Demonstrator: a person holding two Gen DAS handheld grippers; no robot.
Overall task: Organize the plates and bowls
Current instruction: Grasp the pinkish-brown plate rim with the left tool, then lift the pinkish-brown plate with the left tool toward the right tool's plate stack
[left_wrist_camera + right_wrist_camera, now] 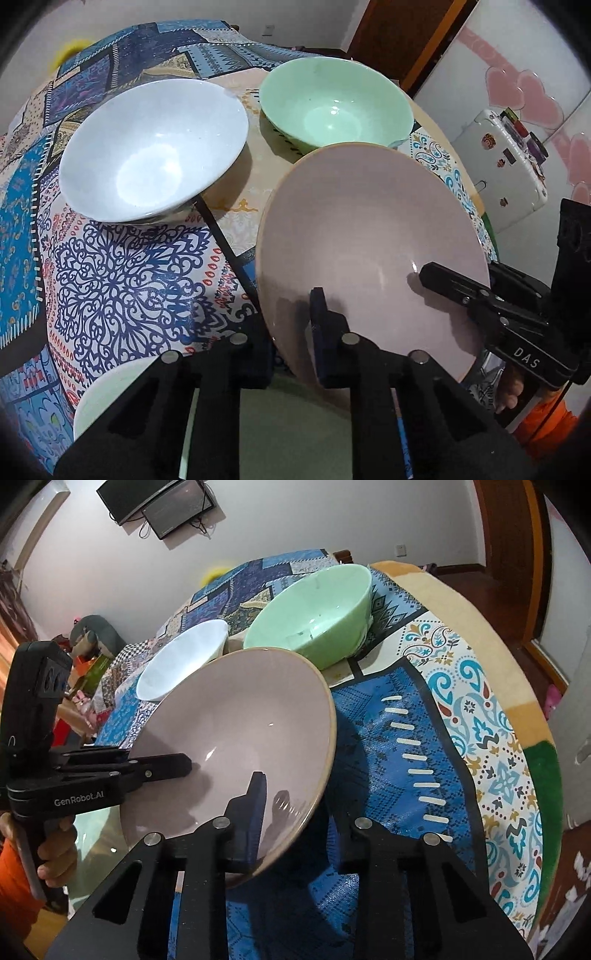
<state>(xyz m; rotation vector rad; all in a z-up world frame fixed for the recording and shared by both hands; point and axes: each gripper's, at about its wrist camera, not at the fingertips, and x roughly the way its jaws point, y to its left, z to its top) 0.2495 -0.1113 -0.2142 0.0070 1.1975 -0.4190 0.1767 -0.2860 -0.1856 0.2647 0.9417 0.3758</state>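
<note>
Pink bowl (pixel 369 229) empty, green bowl (pixel 334 105) empty

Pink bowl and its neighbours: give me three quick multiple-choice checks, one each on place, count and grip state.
1. Where is the green bowl relative to the pink bowl?
A. beyond it
B. stacked inside it
C. under it

2. How many bowls stand beyond the pink bowl?
A. one
B. two
C. four

3. How is the pink bowl held?
A. untouched
B. by one hand-held gripper
C. by both

Key: 1 A, its rim shows past the pink rim; 2 B, the white bowl and the green; 3 C, left hand-held gripper and right hand-held gripper each clamp the rim.
</note>
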